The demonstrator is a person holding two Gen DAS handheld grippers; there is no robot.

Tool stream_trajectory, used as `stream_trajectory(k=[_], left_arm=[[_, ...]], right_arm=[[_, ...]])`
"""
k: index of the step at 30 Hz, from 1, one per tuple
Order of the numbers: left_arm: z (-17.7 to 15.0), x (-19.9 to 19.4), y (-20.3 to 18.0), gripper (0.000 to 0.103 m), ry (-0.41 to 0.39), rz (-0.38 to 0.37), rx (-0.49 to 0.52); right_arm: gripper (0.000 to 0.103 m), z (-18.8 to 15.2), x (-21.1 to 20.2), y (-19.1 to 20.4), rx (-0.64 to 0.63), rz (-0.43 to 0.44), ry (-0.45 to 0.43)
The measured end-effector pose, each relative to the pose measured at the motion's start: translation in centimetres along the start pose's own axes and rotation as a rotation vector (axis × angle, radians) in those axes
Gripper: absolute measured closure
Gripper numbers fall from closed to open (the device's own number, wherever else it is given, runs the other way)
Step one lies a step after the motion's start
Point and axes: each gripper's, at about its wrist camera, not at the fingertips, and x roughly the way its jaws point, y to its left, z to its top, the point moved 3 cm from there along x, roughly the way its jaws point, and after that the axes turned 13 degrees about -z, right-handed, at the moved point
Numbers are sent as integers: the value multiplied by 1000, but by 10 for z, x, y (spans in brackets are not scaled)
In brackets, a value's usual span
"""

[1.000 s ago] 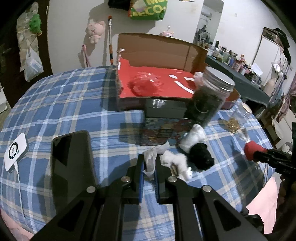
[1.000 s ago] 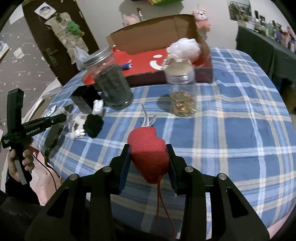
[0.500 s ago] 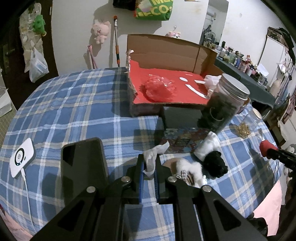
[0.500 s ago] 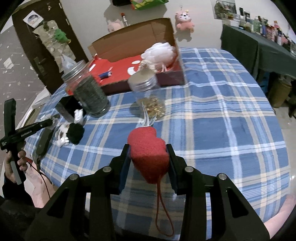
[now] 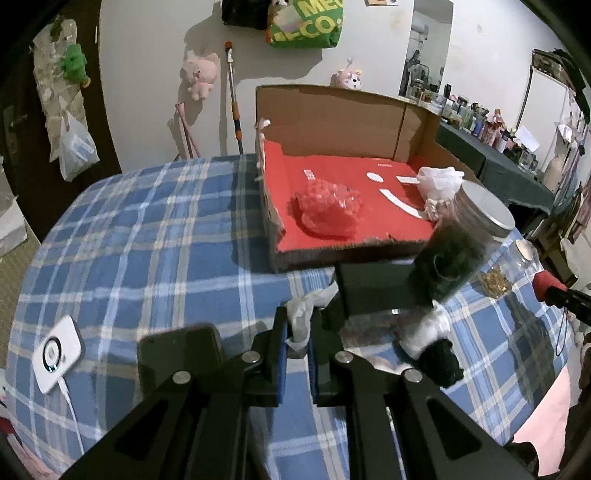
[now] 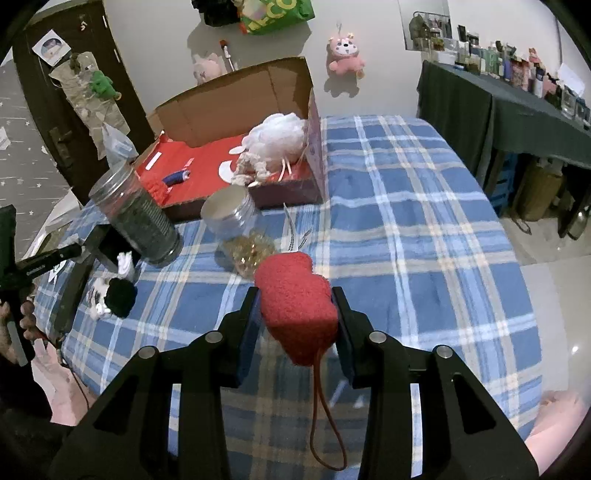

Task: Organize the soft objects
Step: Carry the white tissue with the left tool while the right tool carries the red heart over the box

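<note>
Right wrist view: my right tongs (image 6: 297,317) pinch the red plush heart (image 6: 295,306) at lower centre; left tongs (image 5: 297,332) are clamped on a white scrap (image 5: 301,314) (fabric, probably). Next, I carry both to the cardboard box (image 5: 332,110), upper centre.

Location: room in a private home, used for living and storage.

The tabletop (image 6: 424,206) carries a blue plaid cloth, a household covering rather than a work surface. Pink plush toys (image 6: 345,55) hang on the white wall, and a green printed bag (image 5: 306,22) hangs above them. A mop handle (image 5: 233,99) leans against the same wall. A dark door (image 6: 74,122) carries hung bags and a small green toy. A side table with a dark cloth (image 6: 491,107) holds rows of small bottles and containers. The floor (image 6: 546,258) is pale glossy tile. An open cardboard box (image 5: 332,122) and storage jars (image 6: 140,214) stand on the tabletop.
</note>
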Motion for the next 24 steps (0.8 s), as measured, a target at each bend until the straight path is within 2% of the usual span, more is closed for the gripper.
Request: stream_trajectory(k=[9, 24], left_arm=[[33, 5, -8, 93, -3, 11, 75], [64, 40, -17, 93, 65, -54, 122]], right_arm=[[68, 30, 0, 3, -42, -14, -44], [68, 75, 12, 23, -124, 9, -78]])
